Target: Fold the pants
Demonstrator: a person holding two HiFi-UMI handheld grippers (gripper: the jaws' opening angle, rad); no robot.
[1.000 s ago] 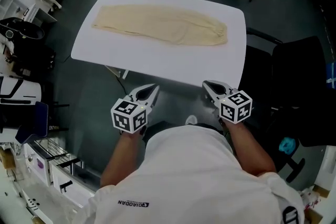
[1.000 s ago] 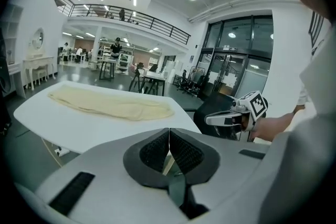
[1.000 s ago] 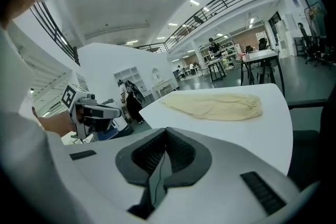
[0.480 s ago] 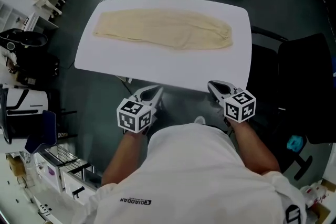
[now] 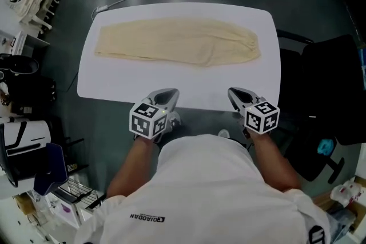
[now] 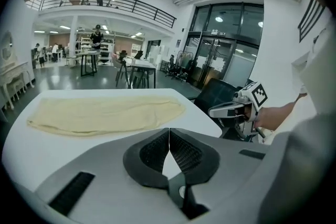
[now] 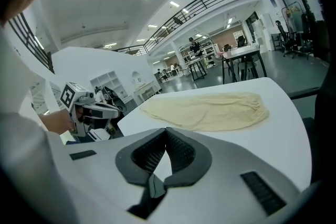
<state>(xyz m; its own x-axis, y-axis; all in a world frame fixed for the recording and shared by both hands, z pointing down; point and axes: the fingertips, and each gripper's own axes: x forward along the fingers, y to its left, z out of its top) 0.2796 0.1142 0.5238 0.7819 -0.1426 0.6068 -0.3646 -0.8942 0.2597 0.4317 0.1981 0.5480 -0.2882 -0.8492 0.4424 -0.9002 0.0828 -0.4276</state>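
Left gripper (image 5: 164, 94) and right gripper (image 5: 237, 94) both pinched together, empty, short of pants (image 5: 177, 46) spread flat ahead on table (image 5: 114, 80); seemingly no fold begun, everything left.

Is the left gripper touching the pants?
Apart. The head view shows bare table between the left gripper and the pants.

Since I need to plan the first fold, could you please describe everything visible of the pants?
The pants are pale cream, soft-looking fabric, lightly creased, lying flat lengthwise on the far half of the white table. The wider, gathered end lies at the head view's right, the narrower end left. Only the table touches them.
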